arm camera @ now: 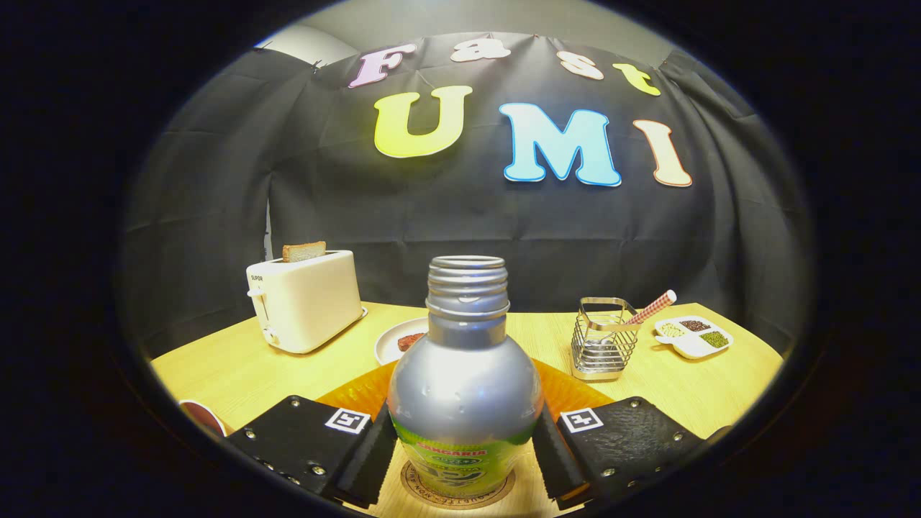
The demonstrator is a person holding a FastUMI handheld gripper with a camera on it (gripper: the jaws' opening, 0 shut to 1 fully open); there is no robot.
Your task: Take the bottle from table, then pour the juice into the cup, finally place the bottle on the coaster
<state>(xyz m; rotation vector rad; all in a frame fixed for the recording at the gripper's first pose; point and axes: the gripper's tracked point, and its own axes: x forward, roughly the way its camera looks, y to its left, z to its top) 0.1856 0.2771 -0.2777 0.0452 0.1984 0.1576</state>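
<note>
Black cloth backs a pale wooden worktop [237,367] carrying a cream toaster [306,298], a white plate [396,338], a wire mesh holder [603,338] and a white divided dish [694,336]. The silver, uncapped metal bottle with a green label [464,388] stands upright between the fingers of the tool [464,450], which pinches it on both sides. Its base sits over the round cork coaster [424,489]. A dark-rimmed cup [201,417] lies near the left finger. Judged step: final placement. Next move: confirm the bottle rests squarely, then spread the fingers and withdraw without tipping it.
</note>
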